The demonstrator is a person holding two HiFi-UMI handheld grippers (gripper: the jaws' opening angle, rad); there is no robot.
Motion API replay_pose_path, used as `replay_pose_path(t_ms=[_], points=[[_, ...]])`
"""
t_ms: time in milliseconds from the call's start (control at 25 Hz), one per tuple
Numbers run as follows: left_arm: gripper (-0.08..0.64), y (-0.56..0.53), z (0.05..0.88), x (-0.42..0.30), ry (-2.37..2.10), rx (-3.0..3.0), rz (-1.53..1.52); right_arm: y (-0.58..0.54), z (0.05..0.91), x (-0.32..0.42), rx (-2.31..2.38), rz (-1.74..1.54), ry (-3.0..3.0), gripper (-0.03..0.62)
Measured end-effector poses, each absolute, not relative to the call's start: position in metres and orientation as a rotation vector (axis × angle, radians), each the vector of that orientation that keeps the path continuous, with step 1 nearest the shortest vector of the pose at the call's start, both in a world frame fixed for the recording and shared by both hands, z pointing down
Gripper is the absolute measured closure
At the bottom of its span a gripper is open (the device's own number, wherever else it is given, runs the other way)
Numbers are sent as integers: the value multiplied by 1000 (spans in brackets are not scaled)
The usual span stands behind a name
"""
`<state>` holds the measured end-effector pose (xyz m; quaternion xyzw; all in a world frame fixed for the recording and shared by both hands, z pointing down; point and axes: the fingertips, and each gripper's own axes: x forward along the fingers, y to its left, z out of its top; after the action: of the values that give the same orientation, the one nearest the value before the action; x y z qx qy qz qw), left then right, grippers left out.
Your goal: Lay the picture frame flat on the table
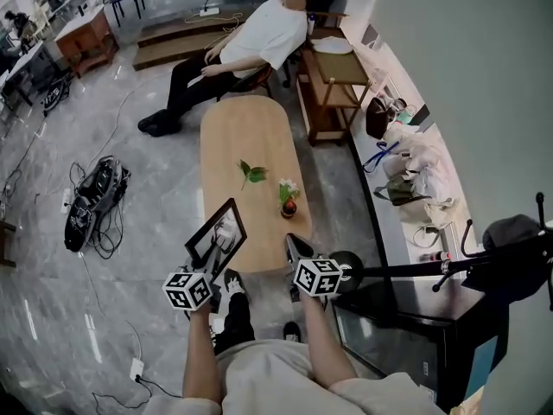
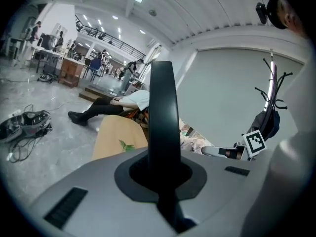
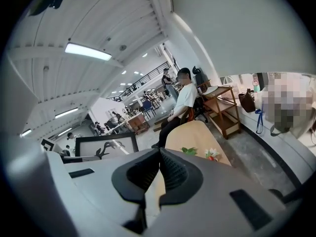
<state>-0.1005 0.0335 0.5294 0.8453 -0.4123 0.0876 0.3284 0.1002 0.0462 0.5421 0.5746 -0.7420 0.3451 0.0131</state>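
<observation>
Left gripper (image 1: 202, 264) is clamped on the frame (image 1: 218, 234) at the table's (image 1: 251, 137) near edge, right gripper (image 1: 298, 249) closed and empty — tipped too fast, the frame could slip off.

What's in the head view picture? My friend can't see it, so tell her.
The left tongs hold a black picture frame standing at the near edge of a long wooden table. The right tongs are shut and empty near a small flower pot.

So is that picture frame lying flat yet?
Not flat: the picture frame stands upright at the table's near end, its edge clamped in the left gripper.
</observation>
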Motion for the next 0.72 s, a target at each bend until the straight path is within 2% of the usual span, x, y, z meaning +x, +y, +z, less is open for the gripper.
replay_pose_path(t_ms=[720], points=[[534, -116, 550, -97, -669, 2346, 366, -38, 560, 79, 2050, 1150, -2051, 560]])
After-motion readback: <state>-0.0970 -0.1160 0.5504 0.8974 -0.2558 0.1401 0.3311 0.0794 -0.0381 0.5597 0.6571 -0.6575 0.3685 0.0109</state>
